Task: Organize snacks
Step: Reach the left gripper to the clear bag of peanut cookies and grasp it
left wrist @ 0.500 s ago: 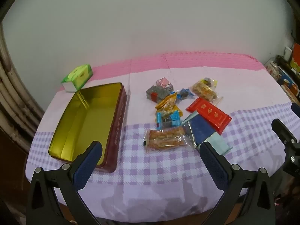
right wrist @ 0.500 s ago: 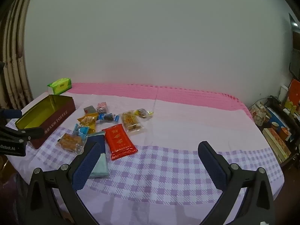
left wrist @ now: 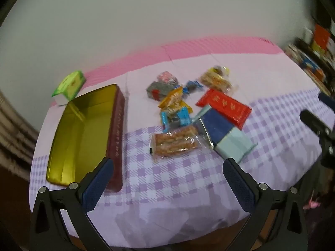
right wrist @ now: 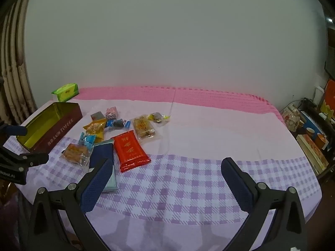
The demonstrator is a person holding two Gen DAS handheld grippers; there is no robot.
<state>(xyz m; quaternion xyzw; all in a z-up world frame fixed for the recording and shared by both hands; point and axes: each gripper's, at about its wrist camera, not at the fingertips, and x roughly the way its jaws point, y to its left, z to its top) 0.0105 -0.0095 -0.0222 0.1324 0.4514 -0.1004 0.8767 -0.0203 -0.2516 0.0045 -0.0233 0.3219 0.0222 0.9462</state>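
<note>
The left tool (left wrist: 167, 171) is held released above the near edge of the worktop (left wrist: 188, 179), its two blue pads wide apart with nothing between them. The right tool (right wrist: 165, 171) is likewise released and empty, its pads spread over the purple-checked part of the cloth.

An open toffee tin (left wrist: 83, 129), maroon outside and gold inside, is seen at the left of the worktop; nothing is seen inside it. A green tissue pack (left wrist: 70, 84) is placed just behind its far end.

The snacks are gathered in a loose cluster to the right of the tin, apart from it. A clear-wrapped biscuit pack (left wrist: 174, 143) is found nearest the left tool. Beside it, a dark blue and pale blue packet (left wrist: 224, 135) is laid, with a red packet (left wrist: 226, 106) resting partly over its far end. A light blue wrapped sweet (left wrist: 177, 118) and an orange wrapped snack (left wrist: 173, 101) are stacked behind the biscuit pack. Farther back, a grey packet (left wrist: 157, 89), a pink wrapped cube (left wrist: 166, 77) and a clear pack of golden pastry (left wrist: 217, 81) are seen. The left view is blurred, so finer details cannot be told.
</note>
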